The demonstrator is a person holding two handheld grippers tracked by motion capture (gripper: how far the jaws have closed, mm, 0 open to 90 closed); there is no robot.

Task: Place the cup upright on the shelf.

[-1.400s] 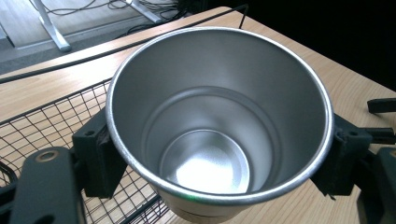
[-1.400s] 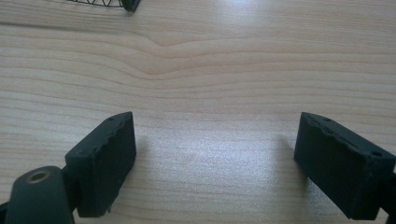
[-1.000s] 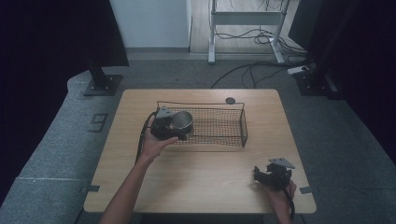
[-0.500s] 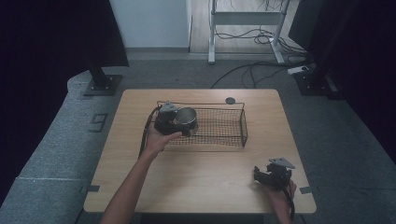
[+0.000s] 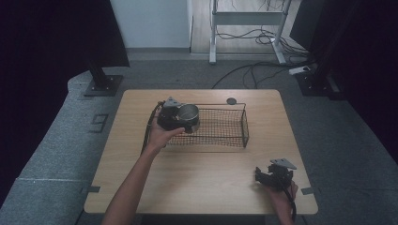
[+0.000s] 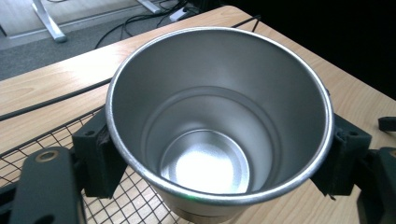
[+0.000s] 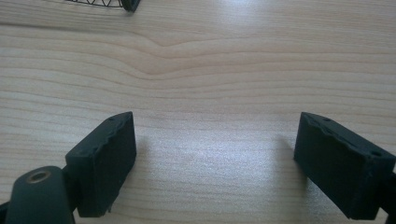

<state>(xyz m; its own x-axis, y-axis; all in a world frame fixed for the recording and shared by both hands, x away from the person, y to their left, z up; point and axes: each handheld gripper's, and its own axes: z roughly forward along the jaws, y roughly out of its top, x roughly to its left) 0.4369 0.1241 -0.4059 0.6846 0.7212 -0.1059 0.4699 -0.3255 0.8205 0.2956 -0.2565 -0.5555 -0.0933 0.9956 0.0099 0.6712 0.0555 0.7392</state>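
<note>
A shiny steel cup (image 5: 188, 116) (image 6: 219, 121) is held upright and empty over the left end of a black wire basket (image 5: 220, 124), with my left gripper (image 5: 174, 117) (image 6: 219, 158) shut on its sides. The cup's mouth faces the camera in the left gripper view, and basket mesh (image 6: 126, 200) shows below it. My right gripper (image 5: 270, 176) (image 7: 215, 158) rests low at the table's front right corner, jaws wide apart over bare wood, nothing between them.
The wooden table (image 5: 206, 183) carries the basket at its back middle. A small dark round disc (image 5: 231, 101) lies behind the basket. A corner of the basket (image 7: 126, 4) shows in the right gripper view. Cables and stand feet sit on the floor beyond.
My left gripper has carried the cup to the right and slightly away, from the basket's left rim to over its left end. The right gripper has stayed put.
</note>
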